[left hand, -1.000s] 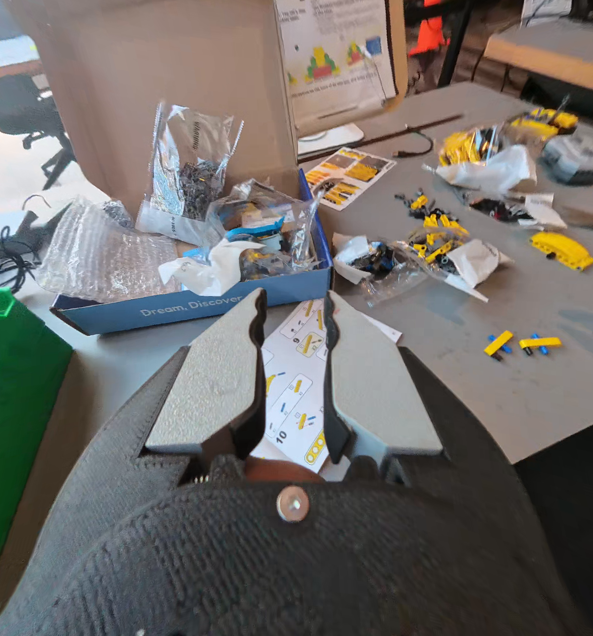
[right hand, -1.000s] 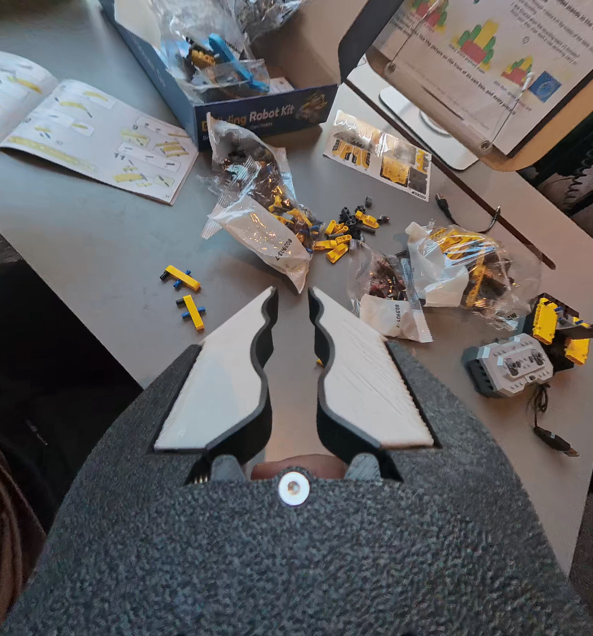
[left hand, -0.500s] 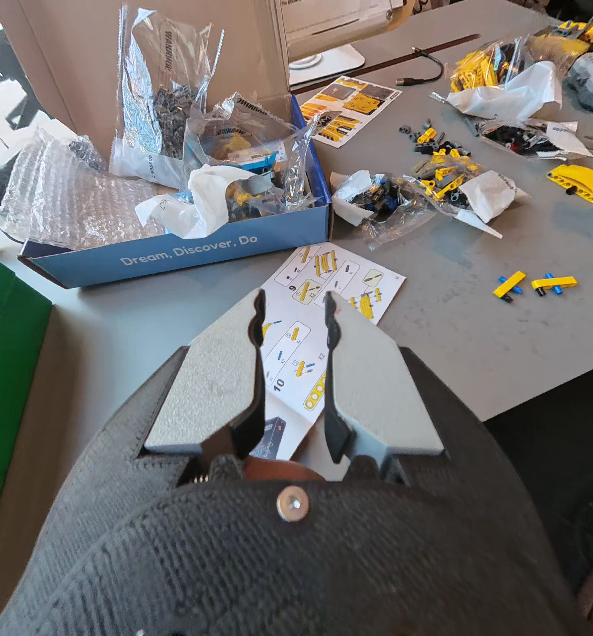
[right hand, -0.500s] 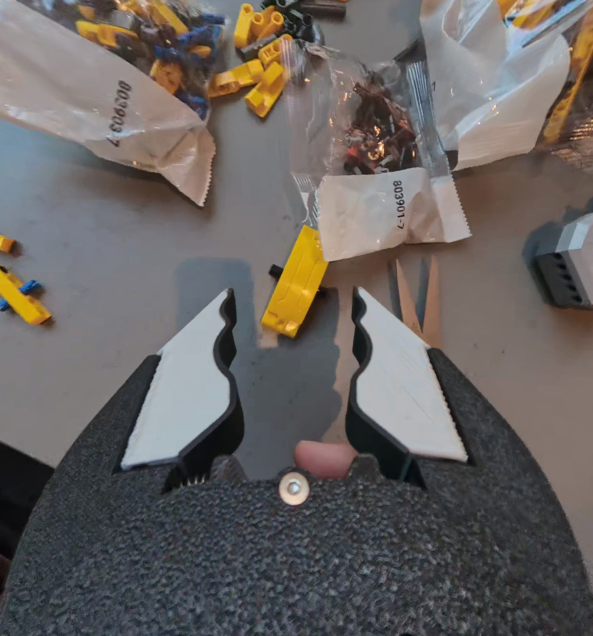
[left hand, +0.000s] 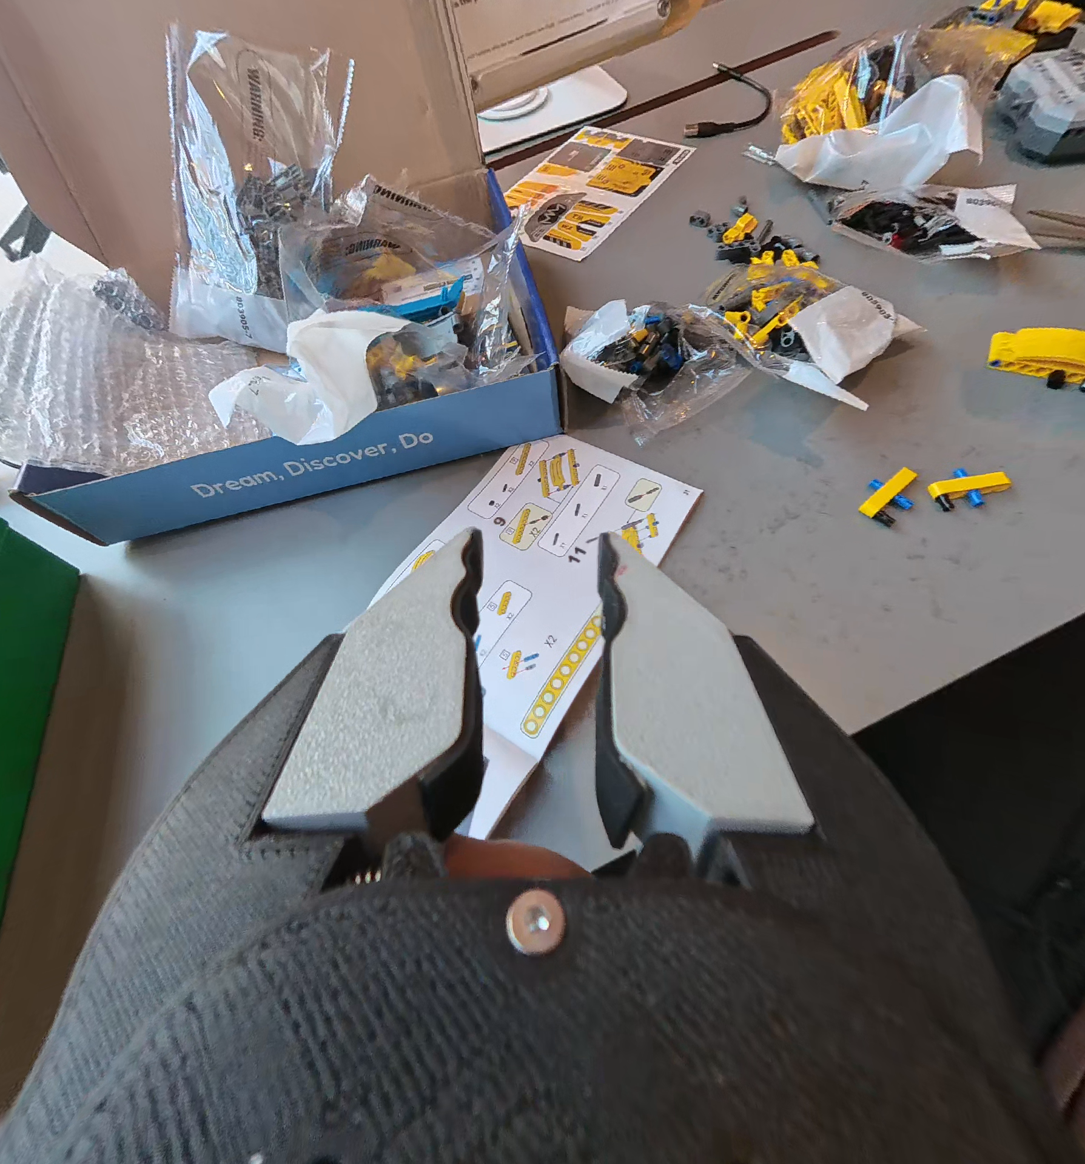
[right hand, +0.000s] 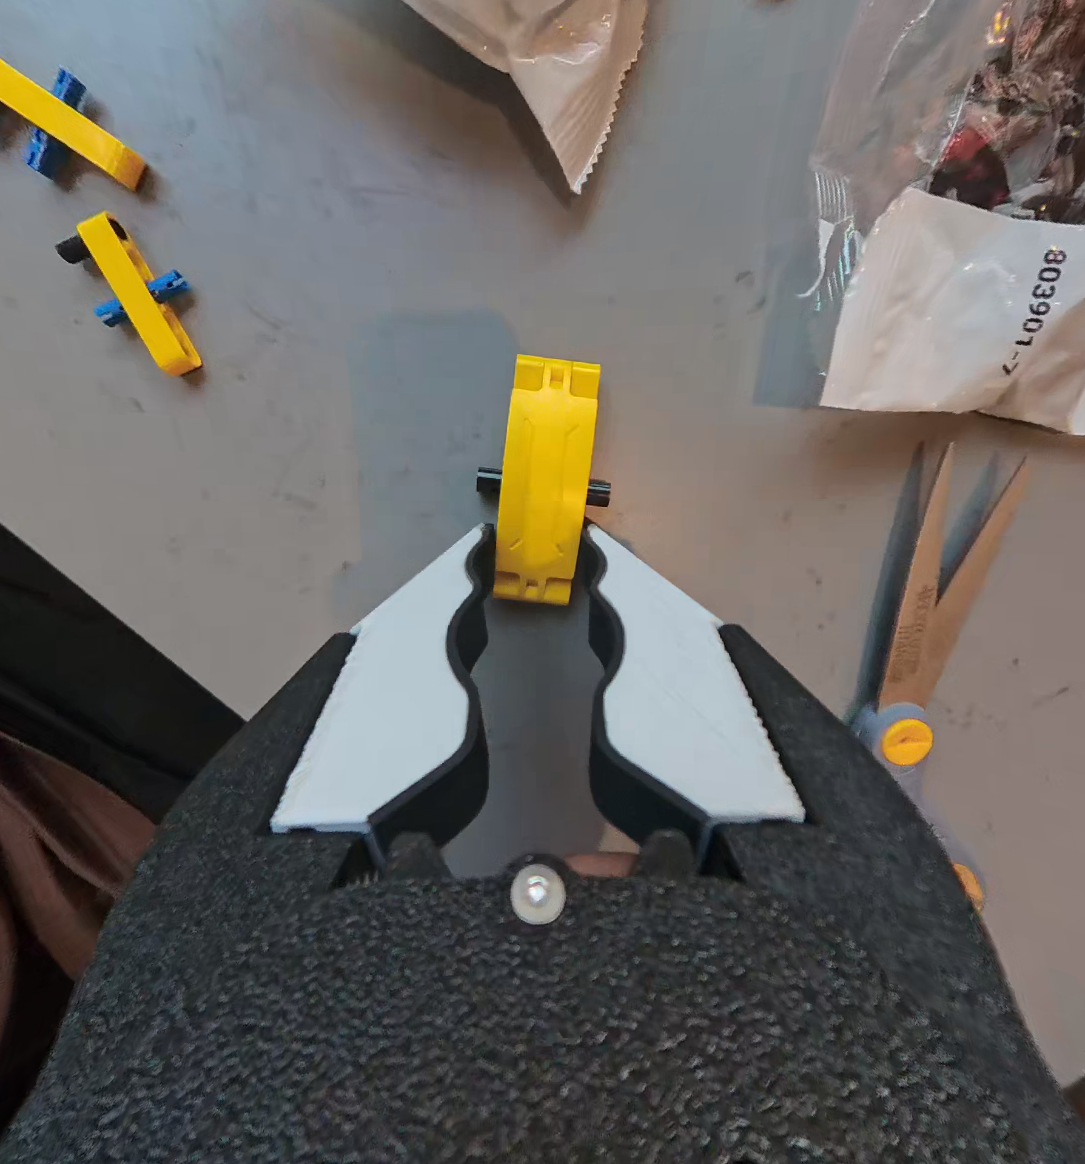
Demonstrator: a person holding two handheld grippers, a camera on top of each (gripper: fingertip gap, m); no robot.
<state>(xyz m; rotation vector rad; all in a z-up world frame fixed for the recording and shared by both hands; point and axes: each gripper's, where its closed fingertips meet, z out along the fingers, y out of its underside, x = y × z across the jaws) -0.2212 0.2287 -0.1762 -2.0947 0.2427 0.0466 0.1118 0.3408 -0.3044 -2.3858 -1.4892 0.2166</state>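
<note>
Right gripper [right hand: 536, 535] fingers pinching curved yellow plastic panel [right hand: 546, 479] on grey worktop [right hand: 338, 378] — left gripper [left hand: 539, 545] hovering, fingers parted, over white instruction sheet [left hand: 565, 523].

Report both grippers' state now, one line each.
Left gripper: open, empty, above the instruction sheet.
Right gripper: shut on the curved yellow piece.

Yellow curved plastic piece [right hand: 545, 479], black pin through middle, standing on edge on grey table [right hand: 338, 315], pinched between right gripper [right hand: 536, 535] fingertips.
</note>
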